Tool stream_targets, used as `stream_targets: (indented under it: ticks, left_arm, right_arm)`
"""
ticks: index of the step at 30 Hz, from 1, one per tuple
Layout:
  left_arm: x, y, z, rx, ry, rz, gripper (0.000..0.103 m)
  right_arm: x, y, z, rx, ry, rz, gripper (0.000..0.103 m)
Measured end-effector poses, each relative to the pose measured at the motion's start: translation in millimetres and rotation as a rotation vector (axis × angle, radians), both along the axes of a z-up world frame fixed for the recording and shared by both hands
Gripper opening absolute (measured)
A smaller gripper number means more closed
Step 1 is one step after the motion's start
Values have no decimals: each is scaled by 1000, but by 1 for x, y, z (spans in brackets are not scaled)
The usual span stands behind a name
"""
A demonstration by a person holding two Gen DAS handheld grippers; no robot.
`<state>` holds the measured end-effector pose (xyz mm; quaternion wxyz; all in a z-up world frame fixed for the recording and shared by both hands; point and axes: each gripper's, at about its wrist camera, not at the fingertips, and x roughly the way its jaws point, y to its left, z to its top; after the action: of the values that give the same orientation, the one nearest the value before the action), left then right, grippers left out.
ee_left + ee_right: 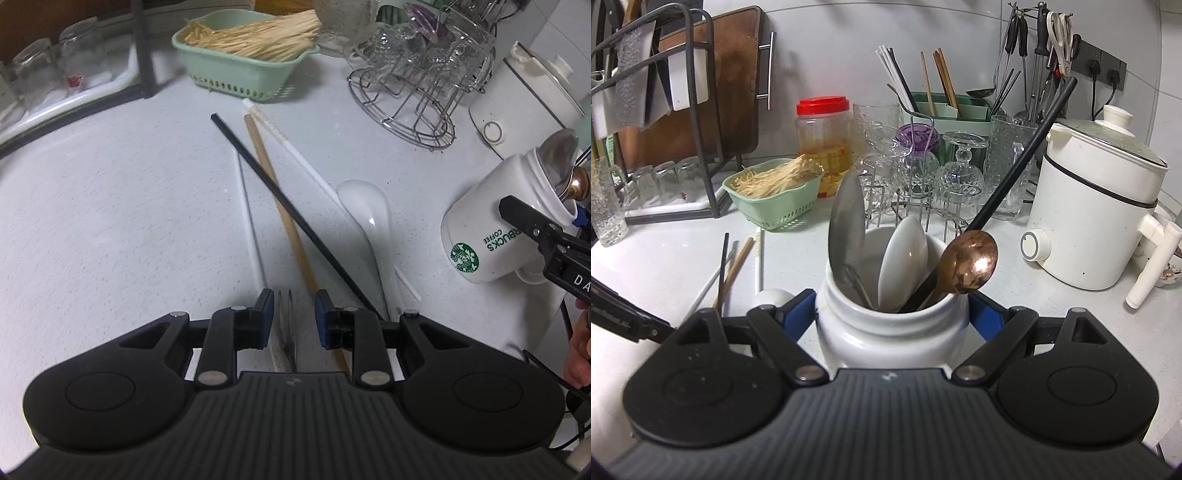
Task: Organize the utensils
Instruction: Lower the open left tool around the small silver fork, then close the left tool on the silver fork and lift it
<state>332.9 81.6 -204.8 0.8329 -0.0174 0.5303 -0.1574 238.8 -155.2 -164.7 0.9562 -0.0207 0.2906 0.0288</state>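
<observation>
Several chopsticks lie crossed on the white counter: a black one [295,218], a wooden one [284,221] and two white ones [251,229]. A white ceramic spoon [365,218] lies to their right. My left gripper [294,317] points down over their near ends, open, with a thin dark-edged piece [286,325] between the pads and touching neither. My right gripper [892,314] is shut on a white Starbucks mug [890,336], tilted in the left wrist view [491,236]. The mug holds a steel spoon [846,221], a white spoon [903,258], a copper spoon [971,262] and a black chopstick [1023,158].
A green basket [243,66] of pale sticks sits at the back. A wire rack of upturned glasses [417,81] and a white electric pot [1097,206] stand to the right. A board rack [683,122], a red-lidded jar [822,136] and a green utensil holder [945,107] line the wall.
</observation>
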Motion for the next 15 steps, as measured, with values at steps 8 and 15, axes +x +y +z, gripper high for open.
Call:
stream_targets:
  ticks: [8,15]
  left_arm:
    - [8,-11,-5,74,14,-31,25]
    - [8,-20,-5,119,5,-41,9]
  right_arm:
    - [0,2,0,-14,1,-5,90]
    - [2,2,-1,-20,1,-4,90]
